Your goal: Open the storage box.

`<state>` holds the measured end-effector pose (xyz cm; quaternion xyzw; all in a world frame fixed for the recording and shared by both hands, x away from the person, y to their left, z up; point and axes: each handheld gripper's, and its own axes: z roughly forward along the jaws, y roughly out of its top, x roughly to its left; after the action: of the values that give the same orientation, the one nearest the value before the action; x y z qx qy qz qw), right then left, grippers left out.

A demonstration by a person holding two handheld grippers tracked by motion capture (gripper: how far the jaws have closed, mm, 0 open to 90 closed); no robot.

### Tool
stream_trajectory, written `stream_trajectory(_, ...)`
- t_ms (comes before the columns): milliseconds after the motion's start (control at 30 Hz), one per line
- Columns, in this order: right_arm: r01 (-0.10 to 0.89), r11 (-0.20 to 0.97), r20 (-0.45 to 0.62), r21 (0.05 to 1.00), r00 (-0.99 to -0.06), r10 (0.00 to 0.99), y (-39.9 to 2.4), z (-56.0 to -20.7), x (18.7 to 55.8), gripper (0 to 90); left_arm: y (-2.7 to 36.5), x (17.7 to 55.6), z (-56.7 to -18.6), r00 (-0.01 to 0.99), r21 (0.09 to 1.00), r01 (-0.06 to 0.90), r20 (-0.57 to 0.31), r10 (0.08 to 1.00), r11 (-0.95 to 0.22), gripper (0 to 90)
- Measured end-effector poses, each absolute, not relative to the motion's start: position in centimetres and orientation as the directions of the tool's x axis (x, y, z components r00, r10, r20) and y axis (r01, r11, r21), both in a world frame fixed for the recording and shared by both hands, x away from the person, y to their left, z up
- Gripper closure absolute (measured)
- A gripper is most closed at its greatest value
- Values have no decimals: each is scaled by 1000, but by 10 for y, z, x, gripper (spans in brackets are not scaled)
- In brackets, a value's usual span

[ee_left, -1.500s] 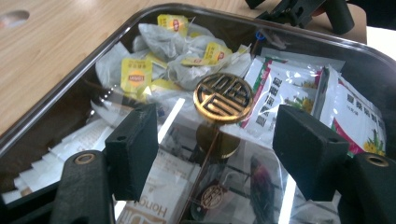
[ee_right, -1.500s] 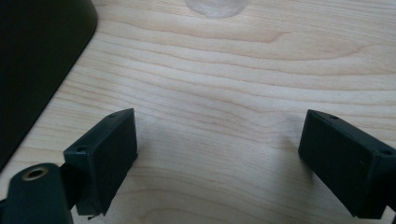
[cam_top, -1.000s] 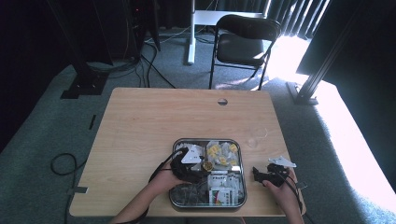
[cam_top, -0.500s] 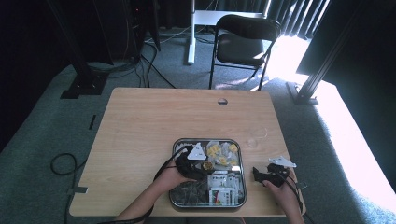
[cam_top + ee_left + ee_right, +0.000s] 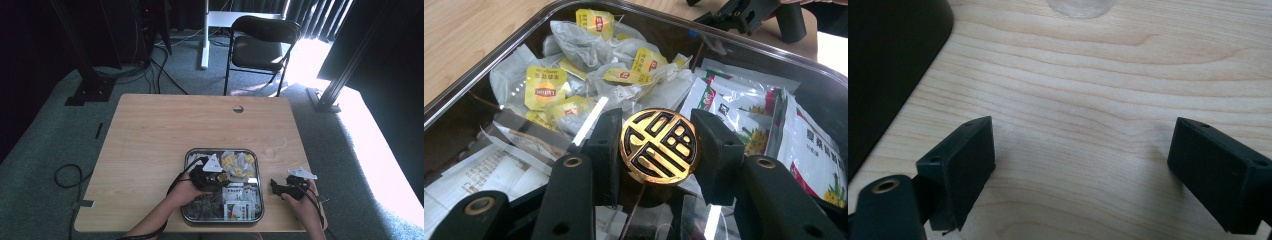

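Over one tray [image 5: 189,160], left gripper [image 5: 659,145] jaws have just clamped one gold-topped puck [image 5: 659,146]; right gripper [image 5: 1083,165] jaws gape.

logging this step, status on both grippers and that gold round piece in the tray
Left gripper just closed on gold round piece, over tray. Right gripper open over bare table. Tea bags and sachets crowd close.

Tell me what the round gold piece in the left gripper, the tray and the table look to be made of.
Round gold piece: probably polished metal with dark inlay, judging by its mirror glints. Tray: seemingly steel, with a shiny silvery rim. Table: light wood or wood-look laminate, matt, with visible grain.
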<state>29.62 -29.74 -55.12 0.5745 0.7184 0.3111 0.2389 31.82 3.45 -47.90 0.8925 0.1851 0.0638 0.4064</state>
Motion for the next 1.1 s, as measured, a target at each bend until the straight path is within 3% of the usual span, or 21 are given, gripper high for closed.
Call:
stream_trajectory(600,677,147,14,722,-226,974,-297,-551,296,109,35,315,-465,924,751,266,-21,381,-604,590)
stream_trajectory(1100,677,145,15,722,-224,974,-297,-551,296,109,58,319,-450,905,767,281,-13,424,-576,591)
